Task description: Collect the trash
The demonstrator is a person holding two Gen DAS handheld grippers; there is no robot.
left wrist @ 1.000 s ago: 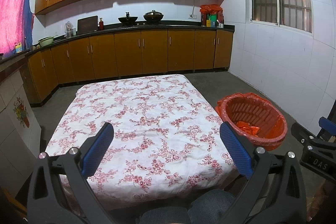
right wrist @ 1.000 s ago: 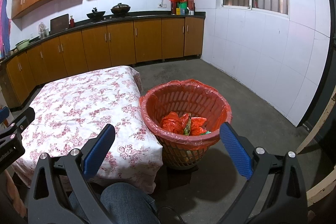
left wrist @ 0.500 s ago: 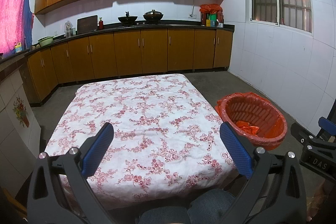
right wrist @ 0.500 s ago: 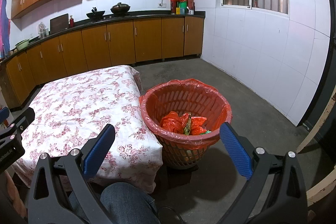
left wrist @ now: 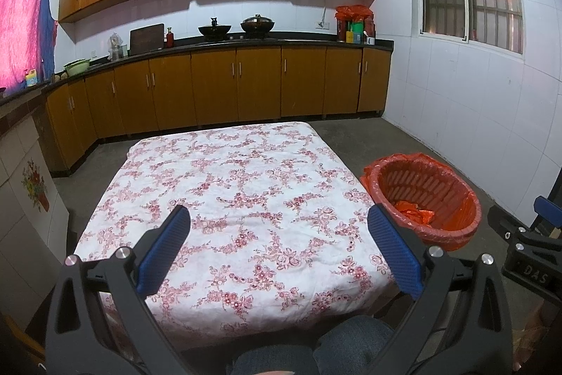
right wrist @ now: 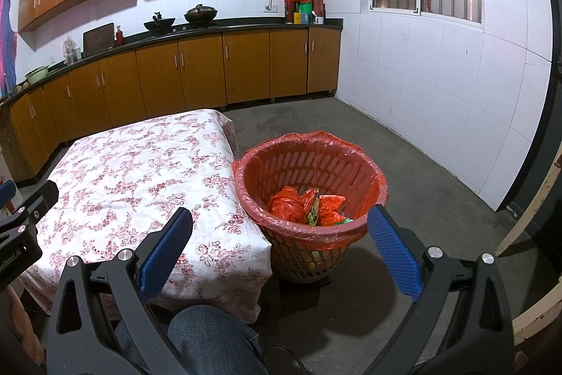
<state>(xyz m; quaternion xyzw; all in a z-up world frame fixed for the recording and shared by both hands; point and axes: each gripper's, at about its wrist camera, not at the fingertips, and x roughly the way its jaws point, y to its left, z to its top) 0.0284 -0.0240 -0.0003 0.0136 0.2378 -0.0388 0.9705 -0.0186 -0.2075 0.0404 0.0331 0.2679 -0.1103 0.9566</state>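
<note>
A red mesh basket [right wrist: 309, 236] lined with an orange plastic bag stands on the floor to the right of the low table [right wrist: 140, 164]; the basket [left wrist: 453, 227] also shows in the left wrist view. Crumpled orange and green wrappers [right wrist: 309, 204] lie inside it. My left gripper [left wrist: 279, 239] hovers open over the near part of the floral tablecloth [left wrist: 239, 185], holding nothing. Above the gap between table and basket, my right gripper [right wrist: 279, 238] is held open and empty. No loose trash shows on the cloth.
Wooden cabinets [left wrist: 224, 86] and a dark counter with pots run along the back wall. A white tiled wall [right wrist: 439, 76] lies to the right across bare concrete floor [right wrist: 404, 164]. A person's jeans-clad knee [right wrist: 207, 336] sits below the grippers. A wooden plank [right wrist: 527, 220] leans at right.
</note>
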